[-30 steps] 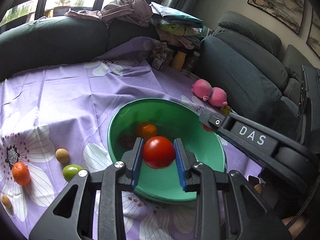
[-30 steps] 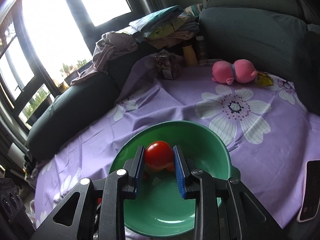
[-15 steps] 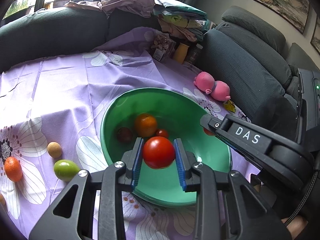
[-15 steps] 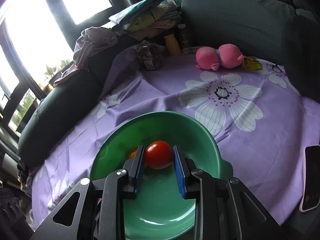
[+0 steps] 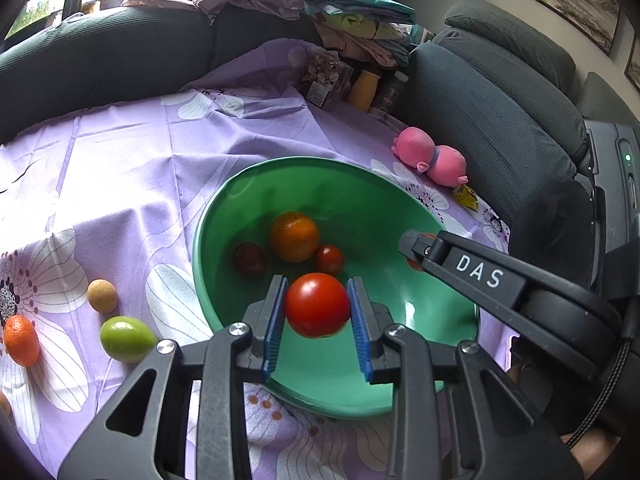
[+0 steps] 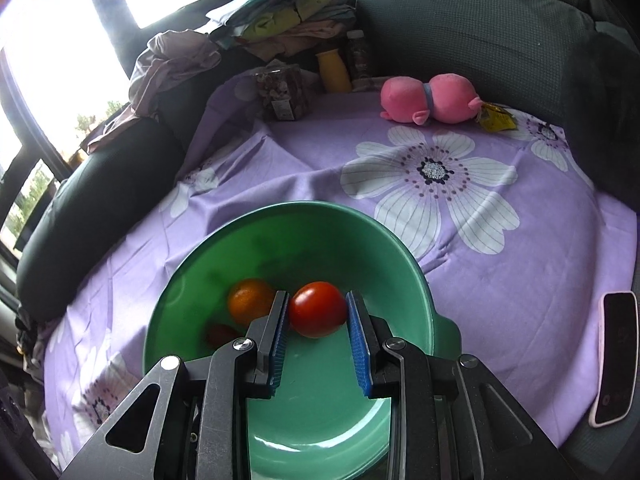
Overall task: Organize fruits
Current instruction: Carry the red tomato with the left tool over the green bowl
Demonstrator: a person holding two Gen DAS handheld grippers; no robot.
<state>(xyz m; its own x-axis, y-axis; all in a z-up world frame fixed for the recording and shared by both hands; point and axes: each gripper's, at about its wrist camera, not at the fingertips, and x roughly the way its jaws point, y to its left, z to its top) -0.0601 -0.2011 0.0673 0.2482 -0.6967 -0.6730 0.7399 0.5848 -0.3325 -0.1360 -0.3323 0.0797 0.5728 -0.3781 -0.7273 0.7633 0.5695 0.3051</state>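
Each claw, left [image 5: 317, 312] and right [image 6: 317, 311], is clamped on a glossy round red tomato [image 5: 317, 310] [image 6: 318, 309], held above the green bowl [image 5: 248, 184]

Both cameras sit close above the green bowl [image 5: 248, 184], looking down into it. The left one looks from the bowl's near-left side, the right one from its near-right. Both see the bowl [image 6: 404, 252].

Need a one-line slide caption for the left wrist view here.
Left gripper holds a red tomato over the green bowl of fruit; three more fruits wait on the purple floral cloth.
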